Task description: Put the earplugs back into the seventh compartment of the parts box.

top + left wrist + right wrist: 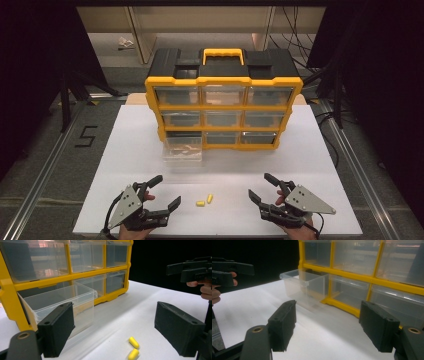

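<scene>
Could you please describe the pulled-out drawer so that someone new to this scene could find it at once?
Find the yellow and black drawer cabinet standing on the white table. Look along its bottom row to the left end. That clear drawer alone sticks out toward the person; the other eight sit flush in the frame.

The high view looks forward and down from above the near edge of the tabletop (310,145), covering its whole surface. The left gripper view and right gripper view sit low, close above the tabletop, facing the drawer cabinet (224,100) obliquely from opposite sides. All three views share the pulled-out clear drawer (60,300).
</scene>
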`<action>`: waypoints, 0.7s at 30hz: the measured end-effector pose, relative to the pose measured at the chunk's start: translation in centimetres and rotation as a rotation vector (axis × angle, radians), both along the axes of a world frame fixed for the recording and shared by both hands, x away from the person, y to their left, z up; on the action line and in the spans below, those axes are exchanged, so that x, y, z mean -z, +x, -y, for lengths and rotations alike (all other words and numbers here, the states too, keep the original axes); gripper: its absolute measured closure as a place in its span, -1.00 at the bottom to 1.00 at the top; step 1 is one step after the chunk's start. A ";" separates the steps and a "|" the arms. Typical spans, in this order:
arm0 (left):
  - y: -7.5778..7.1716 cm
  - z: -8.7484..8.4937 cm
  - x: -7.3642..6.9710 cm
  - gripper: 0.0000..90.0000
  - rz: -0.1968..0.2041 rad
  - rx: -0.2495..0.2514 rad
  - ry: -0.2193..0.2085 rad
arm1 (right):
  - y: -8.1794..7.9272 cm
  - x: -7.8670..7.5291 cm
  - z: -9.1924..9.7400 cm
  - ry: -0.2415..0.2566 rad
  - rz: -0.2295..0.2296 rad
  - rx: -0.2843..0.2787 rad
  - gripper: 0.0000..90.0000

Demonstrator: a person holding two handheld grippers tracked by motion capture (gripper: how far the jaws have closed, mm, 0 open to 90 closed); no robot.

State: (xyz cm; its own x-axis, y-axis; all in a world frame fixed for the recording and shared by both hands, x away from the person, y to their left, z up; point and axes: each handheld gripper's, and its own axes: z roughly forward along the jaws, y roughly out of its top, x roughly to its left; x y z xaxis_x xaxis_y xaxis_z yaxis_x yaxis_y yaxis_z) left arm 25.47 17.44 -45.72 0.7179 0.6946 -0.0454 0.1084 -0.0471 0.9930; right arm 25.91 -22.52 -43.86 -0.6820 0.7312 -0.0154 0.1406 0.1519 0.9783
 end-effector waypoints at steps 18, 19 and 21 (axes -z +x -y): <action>-0.1 0.0 0.0 -0.65 0.001 0.005 -0.009 | 0.1 0.1 -0.4 -0.014 -0.001 -0.020 -0.32; -0.1 0.0 0.0 -0.65 0.001 0.005 -0.008 | 0.1 0.2 -0.5 -0.021 -0.003 -0.026 -0.33; -0.1 0.0 0.0 -0.65 0.000 0.006 -0.006 | 0.1 0.2 -0.5 -0.025 -0.005 -0.031 -0.33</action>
State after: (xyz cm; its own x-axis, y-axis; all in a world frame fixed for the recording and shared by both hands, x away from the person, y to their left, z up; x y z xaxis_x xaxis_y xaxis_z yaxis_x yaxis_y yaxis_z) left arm 25.40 17.42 -45.73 0.7222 0.6899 -0.0499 0.1081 -0.0414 0.9933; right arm 26.05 -22.02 -44.07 -0.7044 0.7092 -0.0298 0.1406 0.1806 0.9735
